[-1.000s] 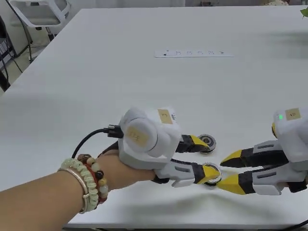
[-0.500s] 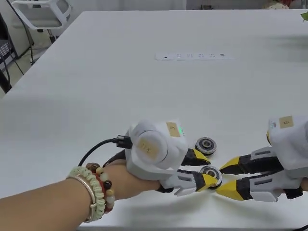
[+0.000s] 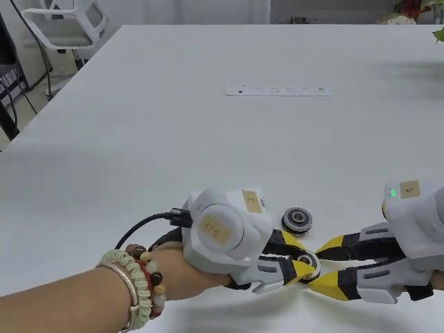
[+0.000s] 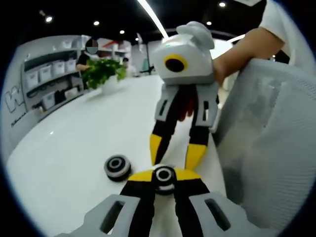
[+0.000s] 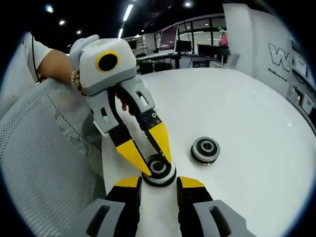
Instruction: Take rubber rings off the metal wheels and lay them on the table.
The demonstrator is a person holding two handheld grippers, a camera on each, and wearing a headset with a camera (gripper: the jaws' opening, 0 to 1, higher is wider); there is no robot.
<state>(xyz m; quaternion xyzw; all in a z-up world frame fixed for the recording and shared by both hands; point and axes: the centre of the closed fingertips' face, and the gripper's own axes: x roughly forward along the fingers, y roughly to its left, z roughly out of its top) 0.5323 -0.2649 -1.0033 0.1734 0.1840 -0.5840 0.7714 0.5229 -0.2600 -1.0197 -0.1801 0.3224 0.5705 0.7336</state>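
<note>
The task looks barely begun: the left gripper [image 3: 300,262] pinches the near metal wheel [image 4: 164,177] at the table [image 3: 173,125] edge, the right gripper [image 5: 159,181] gapes just before it, and that wheel and the second wheel [image 3: 297,220] (just beyond) both seem to wear their rubber rings [image 5: 196,147].

A big letter W [image 5: 278,52] stands on the white wall [image 5: 242,34].

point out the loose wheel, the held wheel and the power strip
loose wheel [image 3: 297,219]: head view, its hub
held wheel [image 4: 164,175]: left gripper view, its hub
power strip [image 3: 281,90]: head view, its middle
</note>
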